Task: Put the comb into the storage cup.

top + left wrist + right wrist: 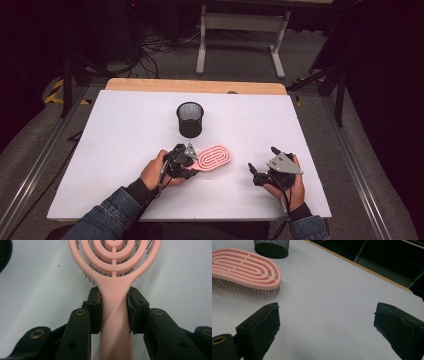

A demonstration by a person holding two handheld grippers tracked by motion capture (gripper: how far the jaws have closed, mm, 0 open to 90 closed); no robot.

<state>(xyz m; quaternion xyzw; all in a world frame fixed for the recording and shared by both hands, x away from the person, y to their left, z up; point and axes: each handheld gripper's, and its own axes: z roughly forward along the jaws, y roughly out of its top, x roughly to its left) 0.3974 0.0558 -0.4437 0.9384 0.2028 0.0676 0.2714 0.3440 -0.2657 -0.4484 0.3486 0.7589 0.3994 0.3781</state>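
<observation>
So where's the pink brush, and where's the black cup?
pink brush (216, 158), high view, on the middle of its oval head.
black cup (190, 121), high view, on its mesh side wall.

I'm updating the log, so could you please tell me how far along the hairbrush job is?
Done: the left gripper has shut its fingers on the pink hairbrush handle. In hand: the brush, bristles down on the table. Left: probably moving it to the mesh cup; the right gripper waits open.

High view: above the near edge, looking forward and down on the white table (125, 150). Left gripper view: very close, low, facing along the pink brush (115, 277). Right gripper view: low, looking across the table. Shared by all: brush and black mesh cup (190, 119).
</observation>
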